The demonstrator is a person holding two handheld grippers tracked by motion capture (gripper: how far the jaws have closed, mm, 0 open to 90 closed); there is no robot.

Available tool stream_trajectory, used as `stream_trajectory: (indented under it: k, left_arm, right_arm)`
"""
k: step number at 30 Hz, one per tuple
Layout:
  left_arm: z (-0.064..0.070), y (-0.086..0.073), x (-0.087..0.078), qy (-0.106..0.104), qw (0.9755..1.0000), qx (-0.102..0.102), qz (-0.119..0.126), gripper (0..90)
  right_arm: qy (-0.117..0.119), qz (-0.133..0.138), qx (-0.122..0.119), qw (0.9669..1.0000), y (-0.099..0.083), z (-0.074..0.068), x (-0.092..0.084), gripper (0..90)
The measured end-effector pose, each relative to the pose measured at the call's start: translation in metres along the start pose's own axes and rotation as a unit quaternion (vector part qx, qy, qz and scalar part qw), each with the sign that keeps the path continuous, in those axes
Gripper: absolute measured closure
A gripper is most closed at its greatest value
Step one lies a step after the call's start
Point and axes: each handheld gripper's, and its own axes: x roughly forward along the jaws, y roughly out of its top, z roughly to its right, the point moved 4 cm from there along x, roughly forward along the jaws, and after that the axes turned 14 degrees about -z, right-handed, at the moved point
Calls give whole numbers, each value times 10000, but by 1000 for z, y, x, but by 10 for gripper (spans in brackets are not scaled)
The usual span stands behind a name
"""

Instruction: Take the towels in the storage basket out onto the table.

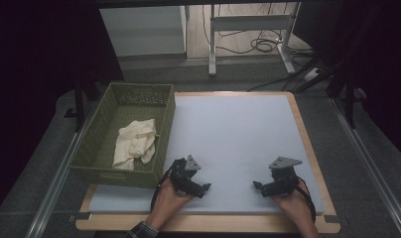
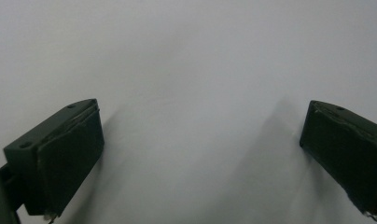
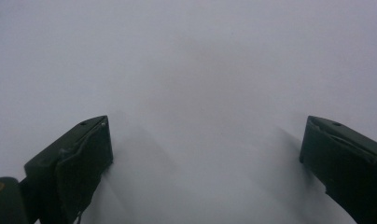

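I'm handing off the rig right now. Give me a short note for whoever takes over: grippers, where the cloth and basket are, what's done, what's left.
Left gripper: open, nothing between the jaws, low over the white mat, near its front left.
Right gripper: open, holding nothing, near the mat's front right.
Cream cloth: crumpled inside the green basket at the table's left side, touched by neither gripper.
Done: cloth lies in the basket.
Left: probably nothing with the cloth, unless it must come out; the left gripper is nearer.
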Motion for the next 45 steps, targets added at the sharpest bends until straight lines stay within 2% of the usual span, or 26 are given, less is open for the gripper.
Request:
stream_trajectory:
  k: [34, 38, 45]
  left_arm:
    - [0, 1, -1, -25, 10000, 9, -37, 1]
    - [0, 5, -2, -40, 9999, 66, -108, 15]
    - [2, 19, -11, -133, 9998, 128, -31, 15]
  right_arm:
    - [3, 8, -1, 10000, 0, 0, 0, 25]
    - [2, 9, 0, 10000, 0, 0, 0, 25]
    - [3, 9, -3, 10000, 0, 0, 0, 25]
